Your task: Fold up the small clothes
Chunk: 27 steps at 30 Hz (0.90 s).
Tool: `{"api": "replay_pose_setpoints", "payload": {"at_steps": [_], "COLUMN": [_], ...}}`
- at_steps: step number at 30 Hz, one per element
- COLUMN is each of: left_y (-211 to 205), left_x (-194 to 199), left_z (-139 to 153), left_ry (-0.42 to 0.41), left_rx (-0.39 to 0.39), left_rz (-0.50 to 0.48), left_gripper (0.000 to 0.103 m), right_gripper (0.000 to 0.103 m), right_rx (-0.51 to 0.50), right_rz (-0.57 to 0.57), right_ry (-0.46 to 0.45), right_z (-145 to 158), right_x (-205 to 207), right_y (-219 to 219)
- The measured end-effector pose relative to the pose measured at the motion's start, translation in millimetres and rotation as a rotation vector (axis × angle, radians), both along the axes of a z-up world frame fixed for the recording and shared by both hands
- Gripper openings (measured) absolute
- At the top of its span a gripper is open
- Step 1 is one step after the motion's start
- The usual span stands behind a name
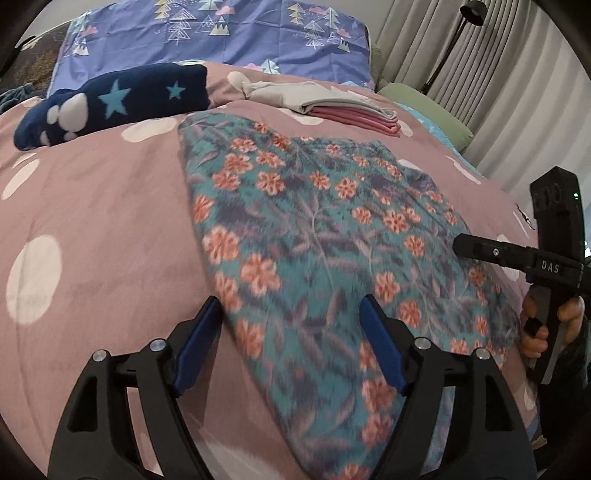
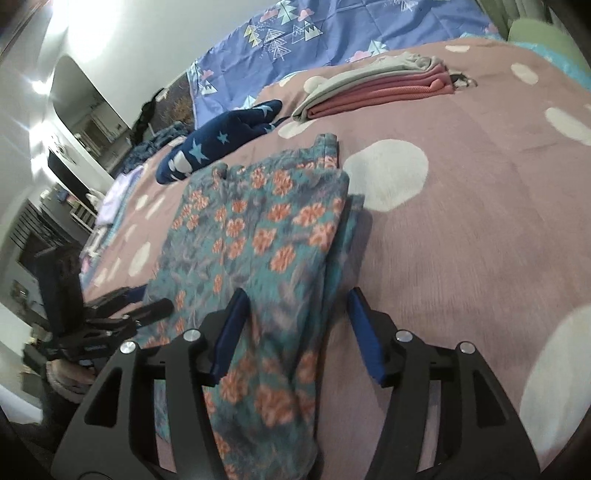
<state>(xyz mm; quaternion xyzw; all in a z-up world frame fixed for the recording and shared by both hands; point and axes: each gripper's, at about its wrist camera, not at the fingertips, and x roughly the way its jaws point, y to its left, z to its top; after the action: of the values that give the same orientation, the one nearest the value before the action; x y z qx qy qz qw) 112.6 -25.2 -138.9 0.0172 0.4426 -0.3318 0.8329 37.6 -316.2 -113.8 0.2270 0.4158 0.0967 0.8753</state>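
A teal garment with orange flowers [image 1: 314,229] lies folded lengthwise on the pink spotted duvet [image 1: 110,221]. My left gripper [image 1: 290,306] hovers over the near left part of it, jaws open. The cloth's left edge runs between the blue pads [image 1: 380,343] without being pinched. In the right wrist view the same garment [image 2: 258,236] stretches away from my right gripper [image 2: 297,295]. That gripper is open over the garment's near right edge, with cloth between the pads but not clamped. A hand [image 1: 535,332] holds the right gripper at the garment's right side.
A folded stack of grey and pink clothes [image 1: 332,107] sits at the back of the duvet. A navy star-patterned item [image 1: 110,99] lies at the back left. Behind them is a blue tree-print pillow [image 1: 221,33]. Curtains [image 1: 480,74] and a green cushion [image 1: 424,99] are on the right.
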Motion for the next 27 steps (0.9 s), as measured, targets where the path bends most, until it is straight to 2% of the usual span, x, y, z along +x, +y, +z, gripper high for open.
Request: {"api": "replay_pose_setpoints", "payload": {"at_steps": [9,14,16,21,24,27], "left_y": [-9.1,-18.5,-20.3,-7.4,-2.8,-9.1], "left_x": [29.9,42.8,40.6,35.4,32.8,38.8], "left_z": [-3.9,-6.0,-5.3,-4.5,-4.8,-6.0], "left_ry": [0.042,0.04,0.024,0.03,0.038,0.043], "left_rx": [-0.065,-0.075,-0.066,-0.094,-0.106,-0.094], "left_rz": [-0.034,-0.048,-0.048,-0.027,-0.033,-0.046], "left_gripper": [0.077,0.077,0.075,0.055,0.054,0.054], "right_gripper": [0.058,0.056,0.054,0.048,0.047,0.046], "right_rx": [0.047,0.059,0.056,0.057,0.062,0.072], "right_rz": [0.06,0.072,0.077,0.11,0.125,0.142], "right_ry": [-0.03,-0.048,-0.05,-0.044,-0.038,-0.015], "right_z": [-3.3,-7.2,-6.6,-6.6,-8.9,-11.0], "right_x": [35.6,39.2,36.6,18.1,15.4,33.0], "right_y": [-6.1,-6.0,-5.9,-1.7,-1.2,0.9]}}
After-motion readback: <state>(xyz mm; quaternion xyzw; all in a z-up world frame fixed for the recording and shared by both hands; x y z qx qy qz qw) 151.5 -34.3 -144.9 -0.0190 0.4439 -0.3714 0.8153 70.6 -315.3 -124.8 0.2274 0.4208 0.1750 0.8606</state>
